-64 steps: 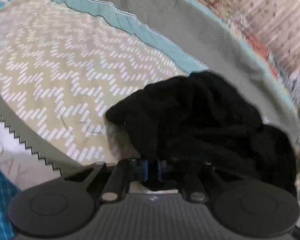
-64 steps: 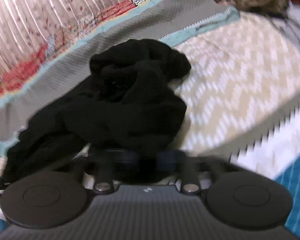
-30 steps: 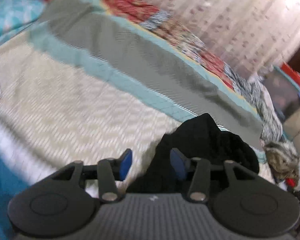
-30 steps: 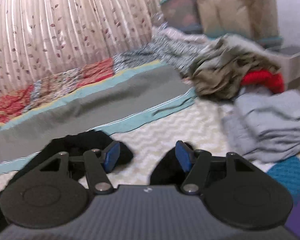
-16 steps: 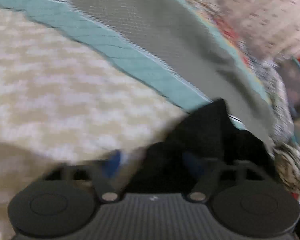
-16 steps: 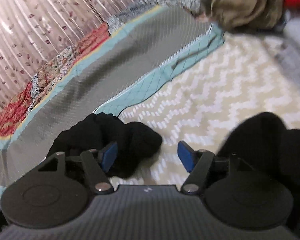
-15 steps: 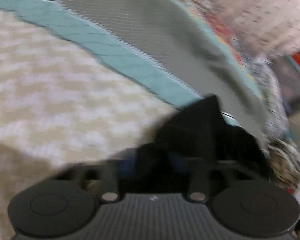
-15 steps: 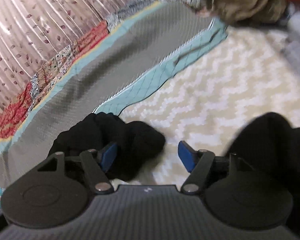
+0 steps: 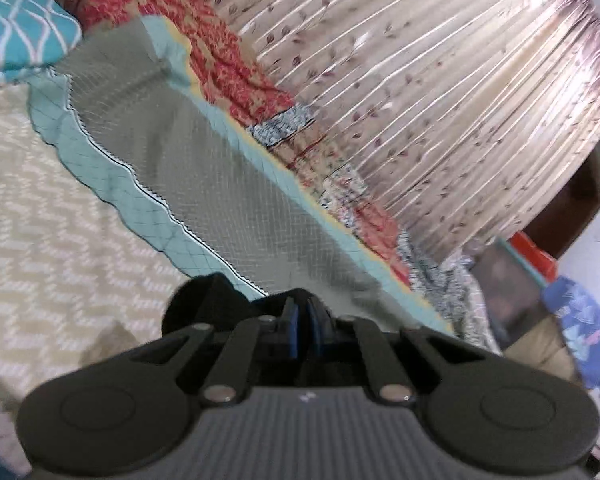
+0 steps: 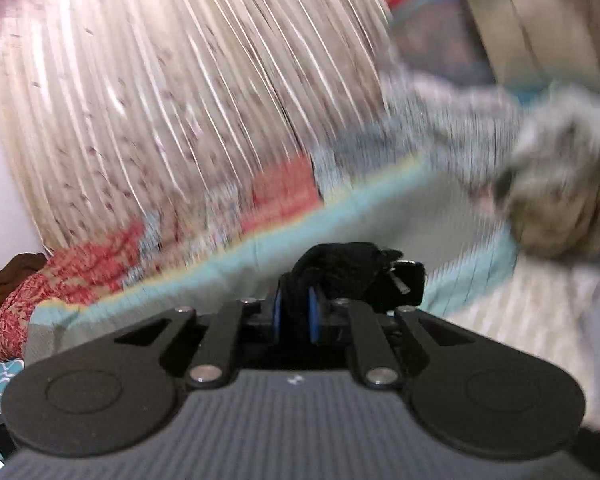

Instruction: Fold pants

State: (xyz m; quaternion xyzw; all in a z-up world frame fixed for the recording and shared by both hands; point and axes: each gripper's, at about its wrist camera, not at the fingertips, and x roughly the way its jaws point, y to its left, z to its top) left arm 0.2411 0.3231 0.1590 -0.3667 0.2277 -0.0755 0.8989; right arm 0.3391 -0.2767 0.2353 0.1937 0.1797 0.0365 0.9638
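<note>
The black pants (image 9: 204, 300) show in the left wrist view just past my fingers, above the chevron bedspread. My left gripper (image 9: 302, 330) is shut on a fold of the black fabric, its blue pads almost touching. In the right wrist view my right gripper (image 10: 294, 314) is shut on a bunched part of the black pants (image 10: 352, 268), which sticks up past the blue pads. Both grippers are raised above the bed. Most of the pants hang below, hidden by the gripper bodies.
The bed has a beige chevron cover (image 9: 60, 248), a grey and teal quilt (image 9: 204, 160) and a red patterned blanket (image 9: 220, 40). A pleated curtain (image 9: 440, 100) hangs behind. A pile of clothes (image 10: 560, 192) lies at the right. A teal pillow (image 9: 16, 28) lies far left.
Both grippers were open over the pants half a second ago; now both are shut on black fabric and have lifted and tilted up, so the curtain fills the views.
</note>
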